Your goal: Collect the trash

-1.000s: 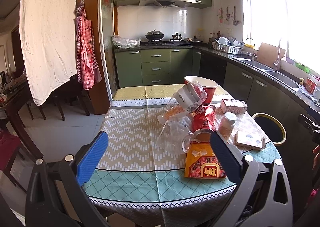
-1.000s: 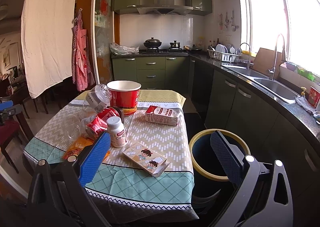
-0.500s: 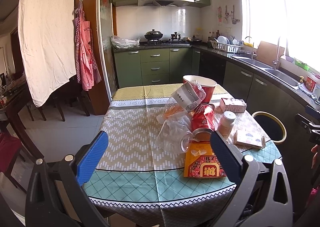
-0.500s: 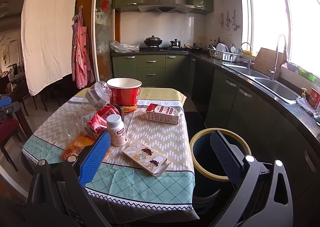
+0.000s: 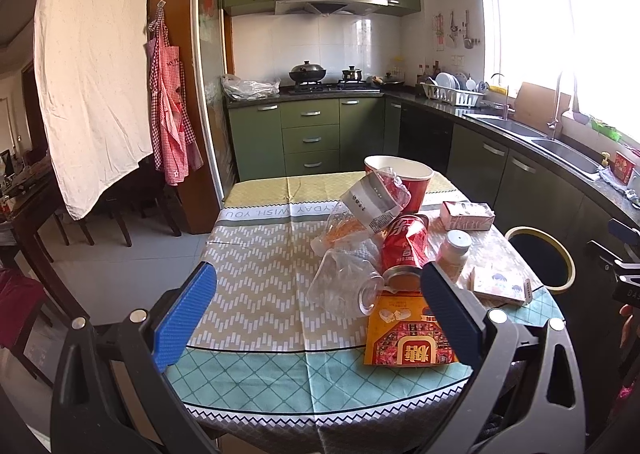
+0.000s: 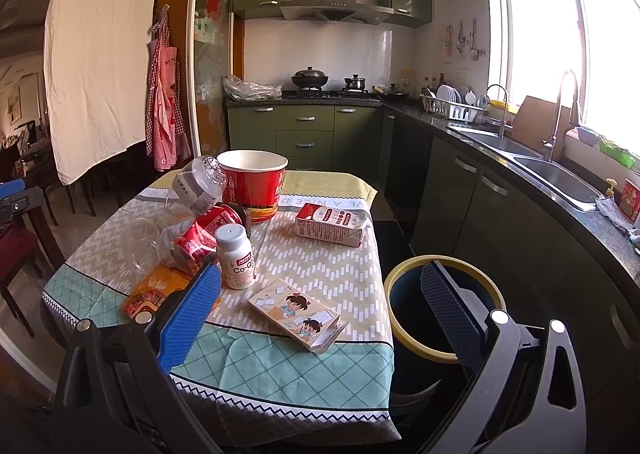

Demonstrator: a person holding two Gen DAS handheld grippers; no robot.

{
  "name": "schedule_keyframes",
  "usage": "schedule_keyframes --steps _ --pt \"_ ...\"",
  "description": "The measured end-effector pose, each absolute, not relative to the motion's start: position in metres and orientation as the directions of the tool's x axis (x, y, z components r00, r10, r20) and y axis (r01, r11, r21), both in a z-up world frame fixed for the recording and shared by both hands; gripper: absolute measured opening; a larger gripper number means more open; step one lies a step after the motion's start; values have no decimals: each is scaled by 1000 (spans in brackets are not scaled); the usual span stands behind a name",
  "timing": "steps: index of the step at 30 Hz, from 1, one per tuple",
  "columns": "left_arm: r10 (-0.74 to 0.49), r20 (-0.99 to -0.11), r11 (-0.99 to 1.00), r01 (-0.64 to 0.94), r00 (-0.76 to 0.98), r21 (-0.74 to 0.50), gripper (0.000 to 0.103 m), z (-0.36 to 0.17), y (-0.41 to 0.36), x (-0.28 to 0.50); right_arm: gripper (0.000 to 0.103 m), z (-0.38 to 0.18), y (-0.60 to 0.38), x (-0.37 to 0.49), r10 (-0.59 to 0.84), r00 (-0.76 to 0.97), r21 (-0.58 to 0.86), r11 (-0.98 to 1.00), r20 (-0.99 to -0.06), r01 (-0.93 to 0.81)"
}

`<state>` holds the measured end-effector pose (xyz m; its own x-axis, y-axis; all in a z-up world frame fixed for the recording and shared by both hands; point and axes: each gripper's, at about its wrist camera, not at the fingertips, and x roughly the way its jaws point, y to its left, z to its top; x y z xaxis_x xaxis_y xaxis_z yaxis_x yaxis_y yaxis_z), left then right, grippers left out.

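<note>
i am holding my left tongs (image 5: 316, 304) spread wide apart, gripping nothing, at the near edge of a counter (image 5: 256, 278) covered in a patterned cloth. my right tongs (image 6: 320, 308) are also gaping apart and empty, hovering over the counter's near right corner.

the trash is sitting in a cluster on the counter. a red paper bucket (image 6: 253, 184) is standing upright toward the far side. a crumpled clear plastic bottle with a white label (image 5: 370, 204) is leaning against it. a crushed red soda can (image 5: 404, 244) is lying on its side just below the bottle, touching a clear plastic cup (image 5: 344, 284) tipped on its side. an orange and red snack packet (image 5: 404, 338) is lying flat at the near edge, between my left tongs' fingers in that view. a white pill bottle (image 6: 236, 256) is standing upright beside the can. a small carton with cartoon children (image 6: 296, 312) is lying flat near the right edge, and a red and white milk carton (image 6: 330, 224) is lying on its side further back.

a dark bin with a yellow rim (image 6: 404, 266) is standing on the floor just beside the counter's right edge, partly behind my right tongs.
</note>
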<state>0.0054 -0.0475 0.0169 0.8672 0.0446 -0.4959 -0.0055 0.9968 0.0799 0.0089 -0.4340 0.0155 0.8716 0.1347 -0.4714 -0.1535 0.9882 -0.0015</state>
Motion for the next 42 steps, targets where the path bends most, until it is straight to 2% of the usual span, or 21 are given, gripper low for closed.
schedule_keyframes --steps 13,42 --pt "89 -495 993 -39 864 110 97 9 -44 6 99 11 -430 14 134 866 -8 987 -481 -158" --pt "97 -509 992 -44 855 115 97 4 -43 9 99 5 -424 19 139 859 -10 986 -492 -165"
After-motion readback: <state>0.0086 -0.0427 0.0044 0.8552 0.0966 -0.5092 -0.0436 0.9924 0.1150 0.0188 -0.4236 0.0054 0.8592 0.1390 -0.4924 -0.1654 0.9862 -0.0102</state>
